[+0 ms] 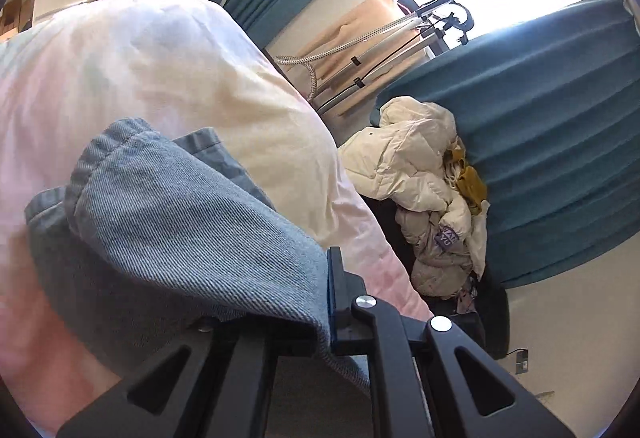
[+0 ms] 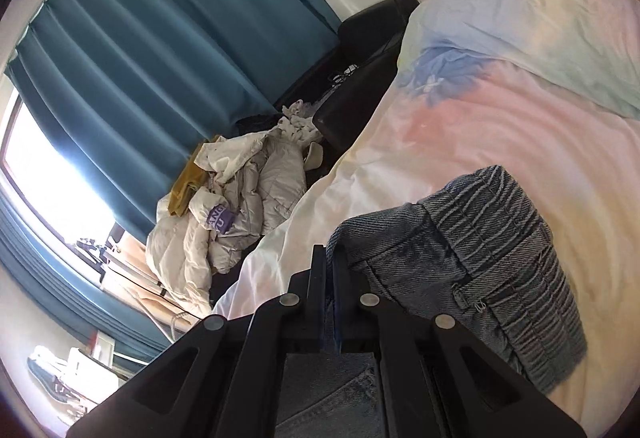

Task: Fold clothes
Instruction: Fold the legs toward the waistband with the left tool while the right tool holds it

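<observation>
both claws (image 1: pixel 330 278) (image 2: pixel 326 270) clamp jeans (image 2: pixel 460 238); jacket heap (image 2: pixel 224 206) beside bed (image 2: pixel 460 126), perhaps touching.

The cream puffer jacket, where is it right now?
The cream puffer jacket lies crumpled on the dark seat beside the bed, against the teal curtain; right of centre in the left wrist view, left of centre in the right.

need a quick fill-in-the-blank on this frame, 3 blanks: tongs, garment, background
1. Both tongs, left and right, are shut on the ____ garment.
2. The bedding under it is mostly white and ____.
3. The curtain behind the coat pile is ____.

Missing: denim; pink; teal
</observation>
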